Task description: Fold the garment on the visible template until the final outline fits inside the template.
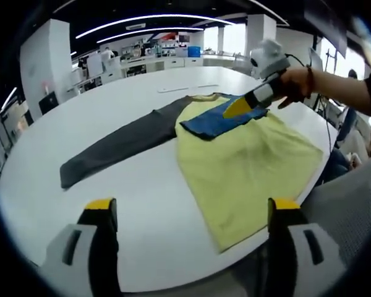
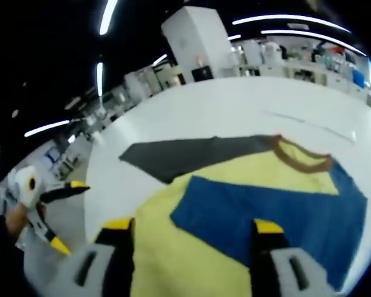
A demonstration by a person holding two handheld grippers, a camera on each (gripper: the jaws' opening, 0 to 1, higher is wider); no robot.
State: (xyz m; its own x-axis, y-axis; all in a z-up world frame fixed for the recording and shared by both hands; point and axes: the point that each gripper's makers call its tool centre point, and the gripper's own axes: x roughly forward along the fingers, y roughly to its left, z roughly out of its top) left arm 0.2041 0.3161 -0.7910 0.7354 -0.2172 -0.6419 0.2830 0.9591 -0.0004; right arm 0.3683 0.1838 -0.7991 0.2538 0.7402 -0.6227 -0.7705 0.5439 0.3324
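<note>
A yellow T-shirt (image 1: 247, 167) lies flat on the round white table (image 1: 136, 204), its brown collar (image 2: 297, 159) at the far end. Its dark grey sleeve (image 1: 120, 142) stretches out to the left. The blue sleeve (image 1: 219, 122) is folded over the chest. My left gripper (image 1: 193, 209) hovers open over bare table in front of the shirt's hem. A hand holds my right gripper (image 1: 238, 110) just above the blue sleeve (image 2: 266, 207). In its own view that right gripper (image 2: 193, 228) stands open, with nothing between its jaws. The left gripper (image 2: 70, 215) shows at the left, open.
The table's front edge runs just below my left jaws, and the shirt's near corner reaches it. A grey mesh chair (image 1: 349, 204) stands at the right. A thin pale strip (image 1: 180, 88) lies on the far table. Office desks (image 1: 167, 62) fill the background.
</note>
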